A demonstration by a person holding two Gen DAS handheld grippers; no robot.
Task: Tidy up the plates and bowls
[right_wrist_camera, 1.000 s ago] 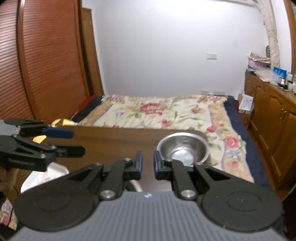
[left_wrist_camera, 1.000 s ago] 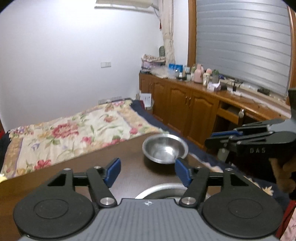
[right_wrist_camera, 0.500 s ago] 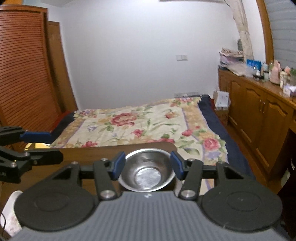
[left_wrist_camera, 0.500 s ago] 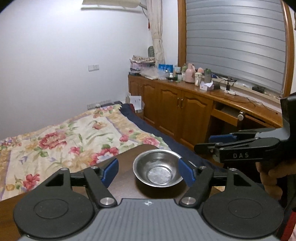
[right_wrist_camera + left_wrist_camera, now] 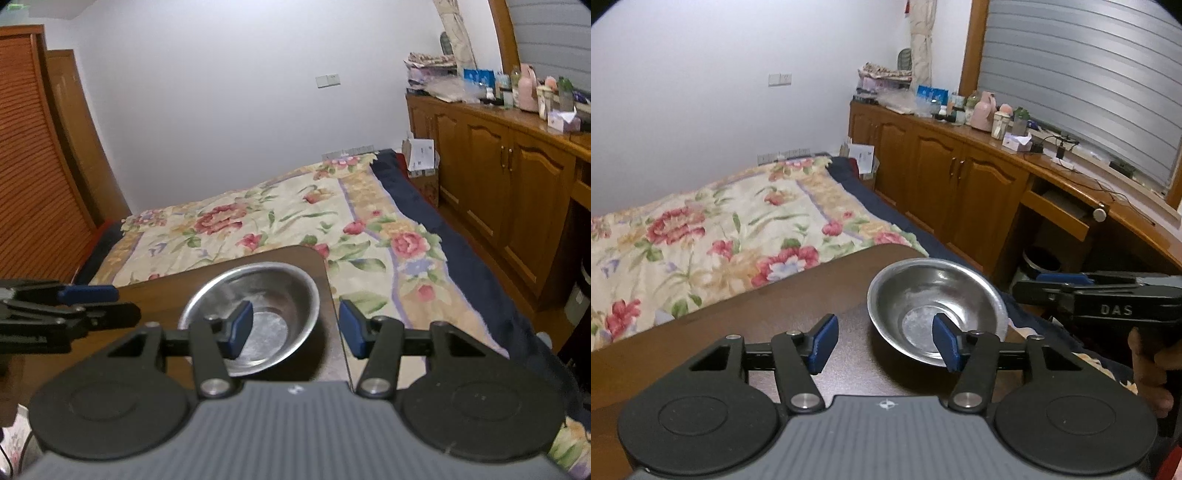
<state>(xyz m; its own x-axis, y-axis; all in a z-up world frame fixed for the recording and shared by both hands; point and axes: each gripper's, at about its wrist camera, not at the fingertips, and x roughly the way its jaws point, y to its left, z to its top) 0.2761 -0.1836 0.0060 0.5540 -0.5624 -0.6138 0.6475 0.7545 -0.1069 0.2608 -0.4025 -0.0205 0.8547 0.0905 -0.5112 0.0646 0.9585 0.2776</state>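
Brown surface [image 5: 746, 314] beside a floral bed [image 5: 701, 229]; steel bowl [image 5: 936, 301] at its corner. Left gripper [image 5: 884, 341], closing, and right gripper [image 5: 295, 326], part-open, each straddle the bowl's rim without pressing it. Only the right view shows the louvred wardrobe [image 5: 33, 177], upper left.

Both wrist views look down, close, at one steel bowl [image 5: 936, 306] [image 5: 255, 314]; left view from its left.

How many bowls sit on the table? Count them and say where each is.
1. A steel bowl sits at the table's far corner beside the bed, ahead of both grippers. More dishes may lie hidden below the camera views.
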